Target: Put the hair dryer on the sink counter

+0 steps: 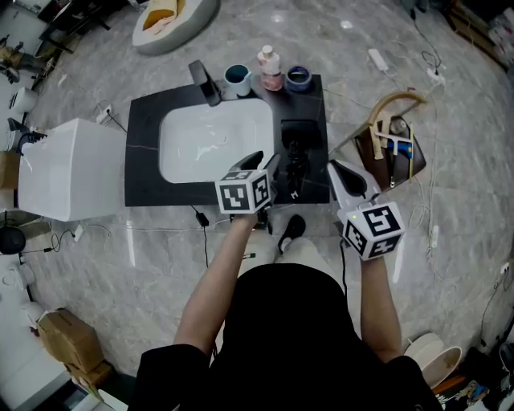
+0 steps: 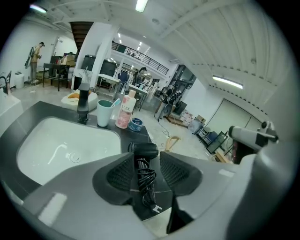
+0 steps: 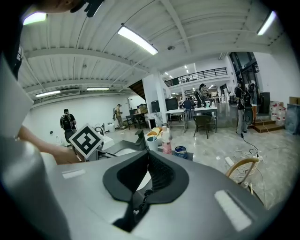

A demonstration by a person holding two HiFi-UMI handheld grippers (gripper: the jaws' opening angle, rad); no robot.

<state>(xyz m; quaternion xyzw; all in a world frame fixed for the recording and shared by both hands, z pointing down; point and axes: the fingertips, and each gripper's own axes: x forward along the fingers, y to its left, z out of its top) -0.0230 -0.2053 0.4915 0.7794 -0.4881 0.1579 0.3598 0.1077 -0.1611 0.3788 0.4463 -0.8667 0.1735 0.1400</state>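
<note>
Lying right of the white basin (image 1: 210, 140) on the black sink counter (image 1: 144, 148), marble floor (image 1: 321, 40) all round, the hair dryer (image 2: 143, 152) shows beyond the left gripper (image 2: 146, 158), jaws parted and empty; right gripper (image 3: 146, 157) closed on nothing.

Seen from the head view, a glossy grey marble-look floor (image 1: 337, 48) spreads all round the dark sink counter (image 1: 143, 152). On it are a white boxy unit (image 1: 72, 168) at nine o'clock, a cardboard box (image 1: 68, 341) near eight, a white oval tub (image 1: 173, 20) at eleven and a white power strip (image 1: 377, 58) at one. In the right gripper view a white ribbed ceiling (image 3: 84, 56) carries long tube lights (image 3: 137, 40) at twelve o'clock, above a white pillar (image 3: 152, 96), a railed mezzanine (image 3: 206, 72) at two, and tables and chairs (image 3: 201, 123) at three.
</note>
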